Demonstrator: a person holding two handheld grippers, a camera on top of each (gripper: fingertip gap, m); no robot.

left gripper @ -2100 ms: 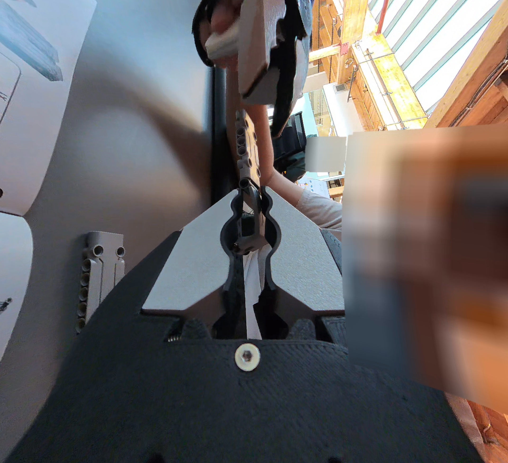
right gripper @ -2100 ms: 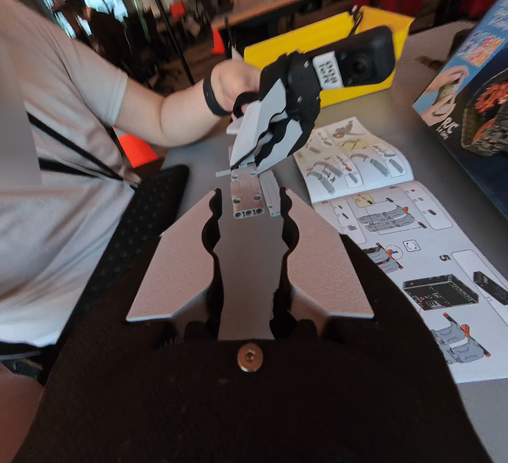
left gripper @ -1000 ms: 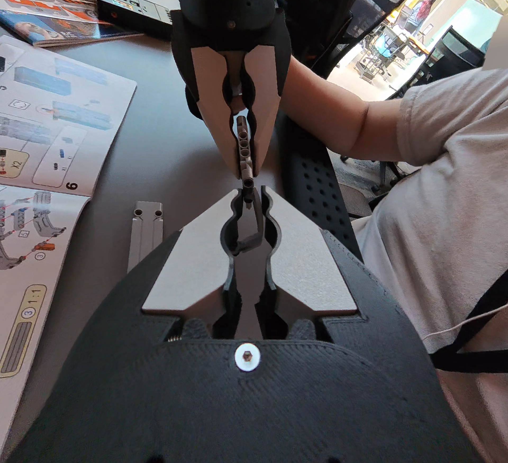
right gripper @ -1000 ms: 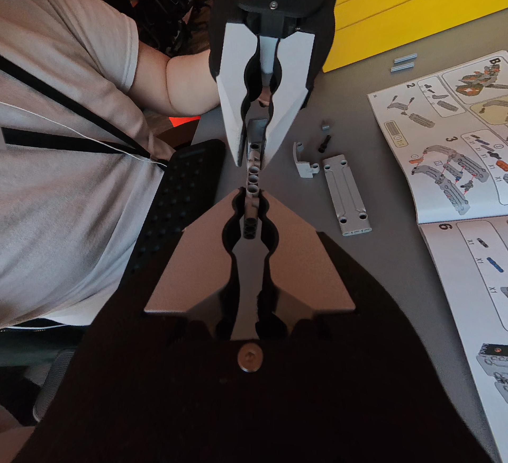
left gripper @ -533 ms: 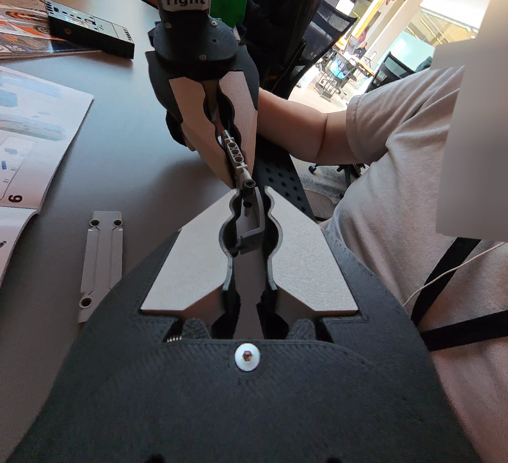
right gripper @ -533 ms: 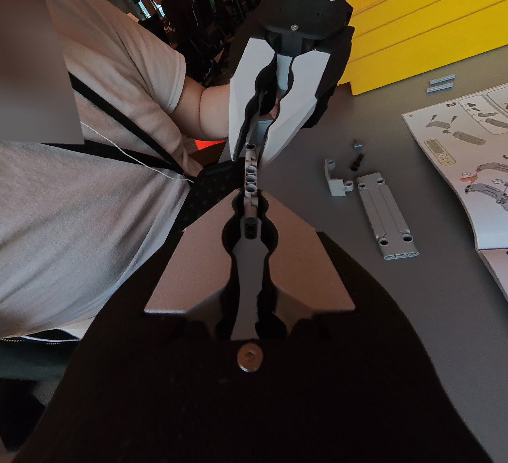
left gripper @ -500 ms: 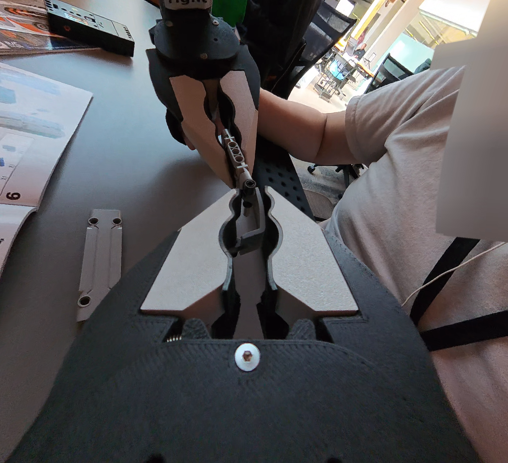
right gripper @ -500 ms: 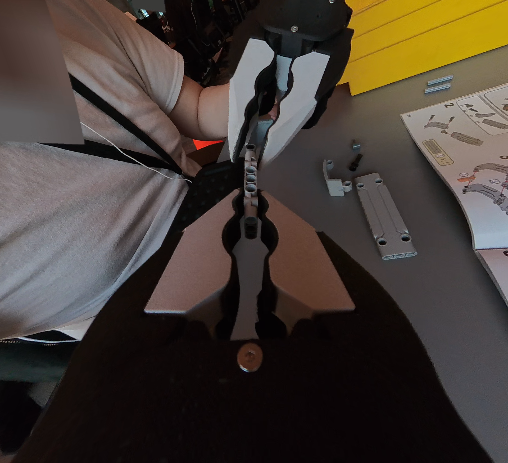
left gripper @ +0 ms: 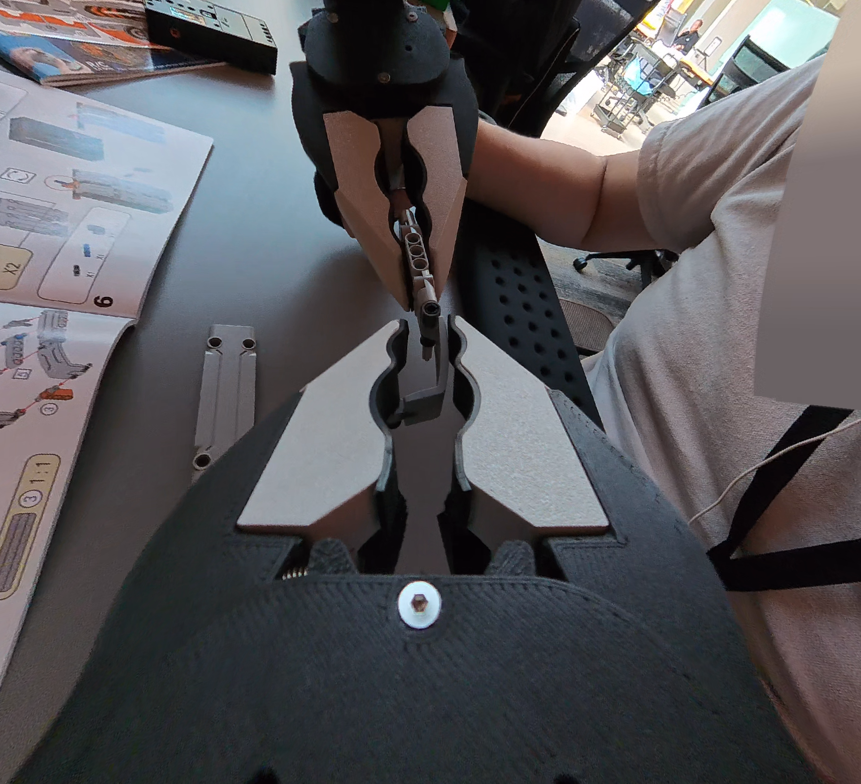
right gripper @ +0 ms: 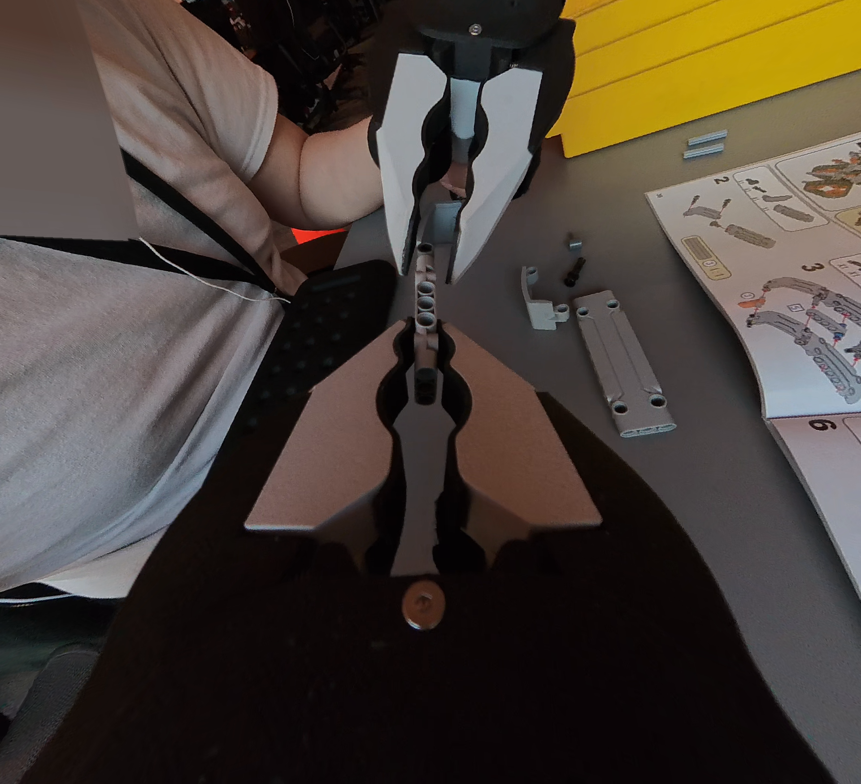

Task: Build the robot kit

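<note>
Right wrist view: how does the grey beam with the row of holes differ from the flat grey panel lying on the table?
The beam is held off the table in the right gripper jaws; the panel lies flat and untouched. The beam is narrow, with one row of holes along it; the panel is wider, with paired holes only at its ends. The beam carries a black pin; the panel carries none. Both are light grey plastic.

Daylight enters from background windows; foreground is sharp but dim, with wide-angle distortion bending the edges.
</note>
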